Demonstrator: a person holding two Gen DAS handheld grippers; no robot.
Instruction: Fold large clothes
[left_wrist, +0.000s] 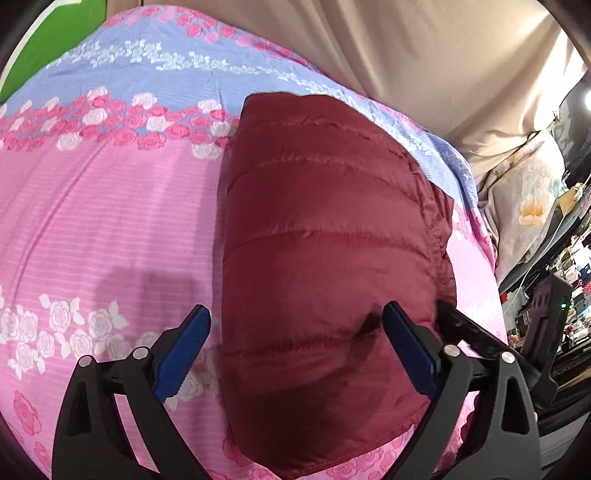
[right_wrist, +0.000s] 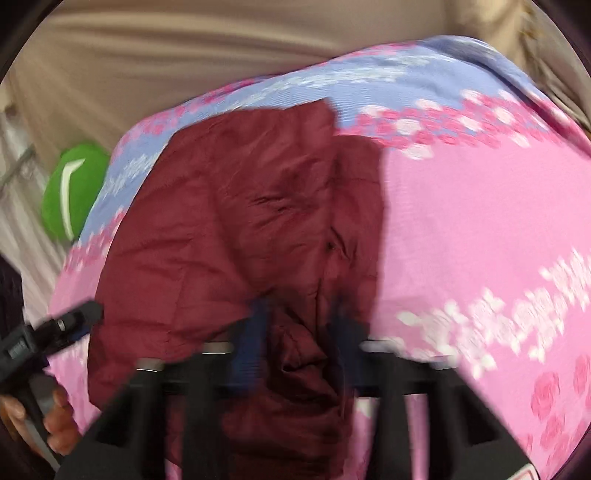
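Observation:
A dark red quilted jacket (left_wrist: 325, 229) lies folded on a pink and blue flowered bedspread (left_wrist: 110, 206). In the left wrist view my left gripper (left_wrist: 297, 314) hovers open just above the jacket's near part, one blue pad over the bedspread and the other over the jacket, nothing pinched. The right wrist view is blurred. There my right gripper (right_wrist: 299, 325) sits at the near edge of the jacket (right_wrist: 221, 229), with a bunched fold of red fabric between its blue pads. The left gripper (right_wrist: 74, 319) shows at the left edge, held by a hand (right_wrist: 55, 424).
A beige curtain (left_wrist: 406, 48) hangs behind the bed. A green cushion (right_wrist: 74, 192) lies at the bed's far corner. Cluttered shelves and a flowered pillow (left_wrist: 528, 199) stand off the bed's right side. The bedspread (right_wrist: 480, 221) stretches away on the jacket's other side.

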